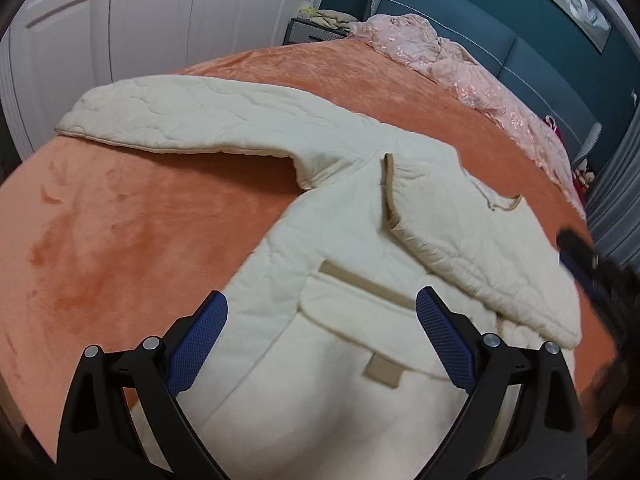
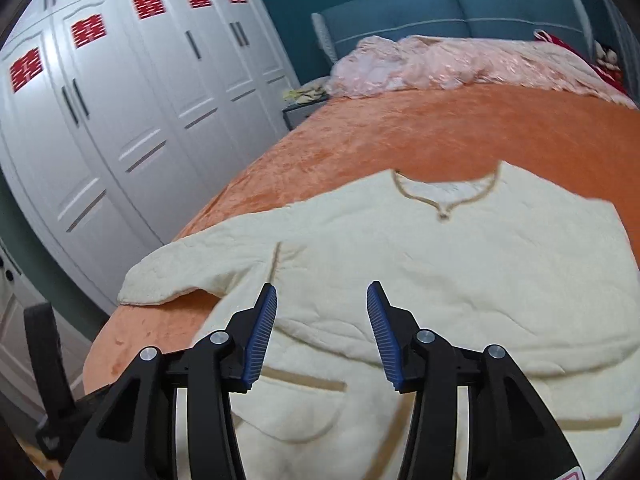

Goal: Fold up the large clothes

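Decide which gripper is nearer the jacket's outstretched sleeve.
Left, probably. The left gripper hovers over the pocket just below the outstretched sleeve; the right gripper hovers mid-chest, the sleeve off to its left.

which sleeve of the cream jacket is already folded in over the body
The right-hand sleeve in the left wrist view lies folded across the cream jacket; the other sleeve lies stretched out on the orange blanket.

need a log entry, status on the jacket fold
Left hand-held gripper open, right hand-held gripper open, both empty. Cream jacket flat on orange blanket, one sleeve outstretched.
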